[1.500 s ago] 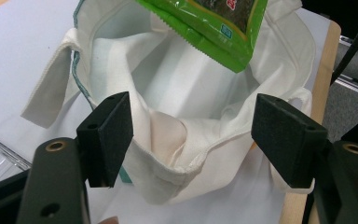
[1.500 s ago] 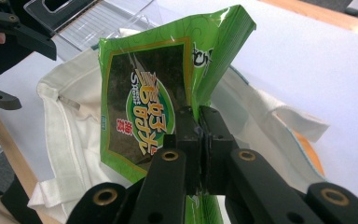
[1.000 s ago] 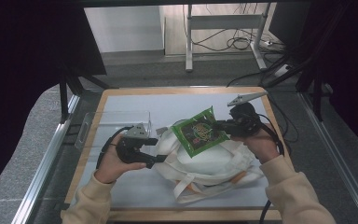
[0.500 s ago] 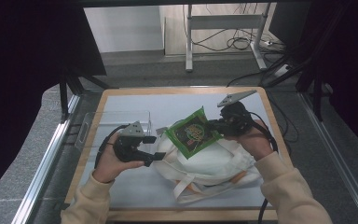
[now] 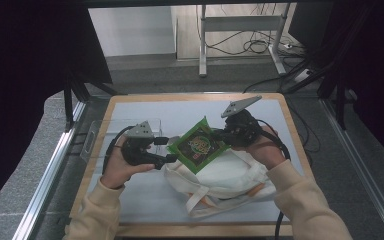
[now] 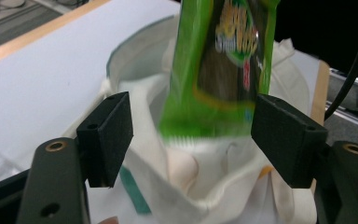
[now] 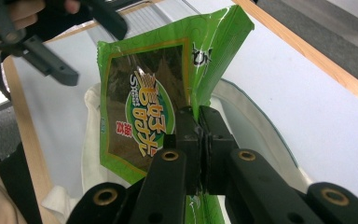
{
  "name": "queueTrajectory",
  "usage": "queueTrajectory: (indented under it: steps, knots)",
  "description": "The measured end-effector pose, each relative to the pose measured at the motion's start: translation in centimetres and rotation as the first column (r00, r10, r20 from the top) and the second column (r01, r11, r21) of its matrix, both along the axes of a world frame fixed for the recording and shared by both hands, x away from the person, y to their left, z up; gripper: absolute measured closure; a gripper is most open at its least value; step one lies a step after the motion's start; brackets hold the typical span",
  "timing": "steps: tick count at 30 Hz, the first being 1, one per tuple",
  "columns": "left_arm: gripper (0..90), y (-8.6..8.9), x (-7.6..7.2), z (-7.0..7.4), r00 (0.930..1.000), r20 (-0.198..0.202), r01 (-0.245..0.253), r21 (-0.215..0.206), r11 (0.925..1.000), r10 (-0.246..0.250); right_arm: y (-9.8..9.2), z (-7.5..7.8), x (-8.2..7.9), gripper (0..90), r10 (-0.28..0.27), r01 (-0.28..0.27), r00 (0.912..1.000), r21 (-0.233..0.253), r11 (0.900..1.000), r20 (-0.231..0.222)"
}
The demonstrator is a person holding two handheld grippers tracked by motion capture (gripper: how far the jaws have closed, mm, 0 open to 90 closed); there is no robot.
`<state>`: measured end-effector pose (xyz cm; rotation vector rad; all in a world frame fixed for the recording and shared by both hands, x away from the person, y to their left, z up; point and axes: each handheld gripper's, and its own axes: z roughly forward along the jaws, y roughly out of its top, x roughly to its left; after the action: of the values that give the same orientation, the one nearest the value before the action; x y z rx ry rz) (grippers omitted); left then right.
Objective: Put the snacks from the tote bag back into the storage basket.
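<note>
The green packet (image 5: 198,145) hung tilted just above the white bag's (image 5: 230,175) mouth on the table (image 5: 130,195), pinched at its edge by the right gripper (image 7: 199,122), while the left gripper (image 6: 191,140) waited wide open beside it, holding nothing.

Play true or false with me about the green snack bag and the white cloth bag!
1. The right hand-held gripper pinches the green snack packet. True.
2. The left hand-held gripper is shut tight. False: its jaws stand wide apart.
3. A white cloth bag lies under the packet. True.
4. The packet is red. False: it is green.
5. The cloth bag lies on the floor. False: it lies on the table.
</note>
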<state>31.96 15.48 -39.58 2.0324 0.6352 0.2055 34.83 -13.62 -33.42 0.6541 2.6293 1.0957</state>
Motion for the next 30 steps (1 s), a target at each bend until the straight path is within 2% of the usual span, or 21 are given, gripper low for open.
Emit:
queueTrajectory:
  steps: [2, 9, 14, 15, 17, 18, 23, 25, 27, 30]
  knots:
    - [31.2, -0.2, 0.7, 0.2, 0.9997, -0.002, 0.026, -0.013, 0.9996, -0.026, 0.3, -0.1, -0.1, 86.6, 0.011, -0.011, 0.9999, -0.005, 1.000, 0.001]
    - [34.6, -0.7, 1.7, -0.6, 0.9964, -0.049, 0.069, 0.010, 0.9976, -0.069, 0.8, -0.1, -0.3, 86.6, 0.043, -0.043, 0.9989, -0.023, 0.999, 0.018]
    - [49.3, -1.3, 1.9, -1.3, 0.9911, -0.083, 0.107, 0.035, 0.9936, -0.104, 1.1, -0.2, -0.5, 86.4, 0.075, -0.073, 0.9964, -0.042, 0.996, 0.040]
    - [55.0, -1.5, 1.8, -1.3, 0.9906, -0.087, 0.110, 0.039, 0.9932, -0.106, 1.2, -0.2, -0.5, 86.3, 0.078, -0.076, 0.9961, -0.048, 0.996, 0.042]
    - [59.7, -1.9, 1.6, -1.4, 0.9922, -0.089, 0.092, 0.052, 0.9944, -0.087, 1.3, -0.1, -0.5, 86.1, 0.078, -0.075, 0.9956, -0.060, 0.995, 0.051]
    - [61.8, -1.9, 1.6, -1.5, 0.9914, -0.088, 0.103, 0.067, 0.9925, -0.097, 1.4, -0.1, -0.5, 85.9, 0.080, -0.076, 0.9952, -0.067, 0.995, 0.056]
    - [71.3, -2.1, 1.5, -1.6, 0.9890, -0.101, 0.115, 0.066, 0.9912, -0.108, 1.6, 0.1, -0.6, 84.3, 0.085, -0.075, 0.9922, -0.108, 0.991, 0.092]
    - [73.0, -2.3, 1.4, -1.6, 0.9887, -0.109, 0.110, 0.060, 0.9922, -0.103, 1.5, -0.1, -0.7, 82.8, 0.084, -0.068, 0.9887, -0.129, 0.989, 0.124]
    - [73.1, -2.3, 1.4, -1.6, 0.9895, -0.100, 0.113, 0.076, 0.9907, -0.105, 1.3, -0.3, -0.8, 81.6, 0.077, -0.061, 0.9873, -0.117, 0.991, 0.139]
    - [73.2, -2.5, 1.5, -1.7, 0.9889, -0.107, 0.112, 0.080, 0.9905, -0.103, 1.1, -0.5, -0.8, 79.7, 0.070, -0.055, 0.9873, -0.104, 0.993, 0.143]
